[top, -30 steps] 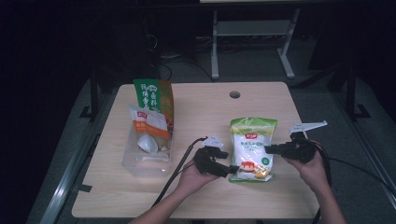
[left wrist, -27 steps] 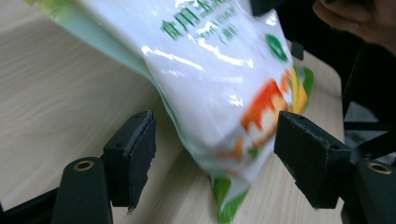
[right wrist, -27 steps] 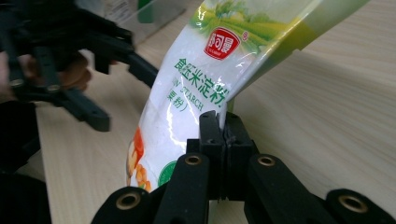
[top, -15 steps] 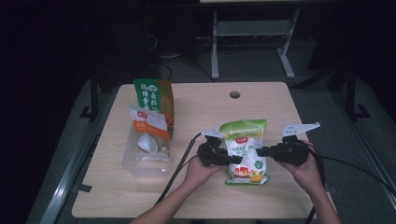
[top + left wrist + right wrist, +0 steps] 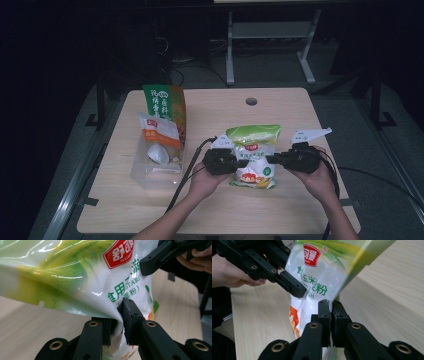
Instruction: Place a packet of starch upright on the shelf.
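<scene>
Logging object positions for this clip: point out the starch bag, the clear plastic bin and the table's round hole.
starch bag point(image 5: 252, 150), high view, on its printed front.
clear plastic bin point(image 5: 142, 174), high view, on its near left wall.
round hole point(image 5: 251, 101), high view, on its middle.

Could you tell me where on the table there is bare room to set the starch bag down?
Bare wood lies along the far edge around the cable hole, and along the near edge below the starch bag. The left side is crowded by the clear bin and its packets.

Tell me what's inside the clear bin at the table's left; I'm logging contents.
In the clear bin stand a tall green-and-orange bag, a smaller orange-and-white packet leaning in front, and a white pouch. Their lower parts and anything beneath are hidden.
</scene>
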The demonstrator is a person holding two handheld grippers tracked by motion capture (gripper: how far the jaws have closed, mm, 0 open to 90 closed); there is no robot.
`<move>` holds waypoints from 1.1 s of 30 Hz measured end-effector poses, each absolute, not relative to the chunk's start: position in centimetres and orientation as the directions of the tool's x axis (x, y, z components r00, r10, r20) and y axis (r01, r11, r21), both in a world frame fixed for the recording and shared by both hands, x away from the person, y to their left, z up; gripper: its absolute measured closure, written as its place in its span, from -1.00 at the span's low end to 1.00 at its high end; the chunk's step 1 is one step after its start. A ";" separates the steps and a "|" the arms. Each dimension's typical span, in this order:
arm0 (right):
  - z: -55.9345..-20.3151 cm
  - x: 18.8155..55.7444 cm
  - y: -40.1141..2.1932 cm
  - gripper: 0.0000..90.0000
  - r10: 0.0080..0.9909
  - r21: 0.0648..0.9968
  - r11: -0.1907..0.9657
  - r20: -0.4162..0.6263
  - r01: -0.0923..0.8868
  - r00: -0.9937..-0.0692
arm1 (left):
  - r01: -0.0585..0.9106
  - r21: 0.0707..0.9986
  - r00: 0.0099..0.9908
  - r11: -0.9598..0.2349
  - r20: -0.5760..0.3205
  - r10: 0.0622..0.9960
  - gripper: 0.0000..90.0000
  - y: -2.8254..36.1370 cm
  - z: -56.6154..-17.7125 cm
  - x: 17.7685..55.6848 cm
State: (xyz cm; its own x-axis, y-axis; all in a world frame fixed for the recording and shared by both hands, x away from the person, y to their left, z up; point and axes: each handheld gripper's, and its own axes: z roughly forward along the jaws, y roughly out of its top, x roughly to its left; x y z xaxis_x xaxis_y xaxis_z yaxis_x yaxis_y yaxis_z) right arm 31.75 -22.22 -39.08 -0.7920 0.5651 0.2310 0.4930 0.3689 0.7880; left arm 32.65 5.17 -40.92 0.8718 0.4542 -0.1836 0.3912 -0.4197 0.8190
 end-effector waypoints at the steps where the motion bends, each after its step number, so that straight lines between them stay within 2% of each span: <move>1: -39.2 31.8 -22.1 0.91 0.562 0.788 0.372 0.229 0.491 -0.794 | 0.379 0.820 0.875 -0.428 -0.167 0.455 0.74 5.3 -40.9 32.5; 5: -39.5 32.2 -21.7 0.77 0.534 0.779 0.373 0.264 0.503 -0.804 | 0.332 0.821 0.883 -0.464 -0.098 0.458 0.79 5.5 -40.8 32.0; 8: -40.0 32.6 -21.3 0.69 0.518 0.769 0.382 0.282 0.513 -0.808 | 0.349 0.823 0.878 -0.447 -0.122 0.462 0.80 5.9 -41.0 32.0; 11: -40.1 32.8 -20.9 0.52 0.503 0.770 0.381 0.291 0.512 -0.814 | 0.346 0.827 0.880 -0.443 -0.122 0.459 0.80 6.0 -41.1 32.0; 14: -40.4 33.0 -20.2 0.49 0.501 0.758 0.403 0.287 0.513 -0.817 | 0.335 0.827 0.882 -0.451 -0.108 0.458 0.80 6.0 -41.0 31.8; 19: -40.3 32.8 -19.5 0.76 0.512 0.747 0.424 0.267 0.511 -0.816 | 0.345 0.827 0.880 -0.443 -0.121 0.460 0.79 6.6 -41.2 31.7; 22: -40.1 32.5 -19.3 0.91 0.519 0.747 0.438 0.243 0.499 -0.819 | 0.349 0.834 0.871 -0.427 -0.120 0.476 0.65 7.0 -41.1 31.3; 26: -39.8 32.0 -19.0 0.94 0.525 0.746 0.446 0.229 0.494 -0.819 | 0.309 0.829 0.876 -0.466 -0.058 0.479 0.40 7.8 -40.8 30.2; 33: -39.1 31.6 -18.8 0.95 0.536 0.751 0.442 0.218 0.491 -0.816 | 0.308 0.824 0.868 -0.476 -0.038 0.495 0.07 9.5 -40.9 28.6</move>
State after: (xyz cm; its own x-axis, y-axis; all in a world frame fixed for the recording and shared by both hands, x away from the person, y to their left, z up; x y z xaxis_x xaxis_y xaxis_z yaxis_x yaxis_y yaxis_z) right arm 31.61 -18.79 -39.08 -0.8157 0.5358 0.2181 0.4910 0.4420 0.7507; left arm 28.62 9.46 -40.88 0.8680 0.4951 -0.0378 0.3076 -0.4764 0.8237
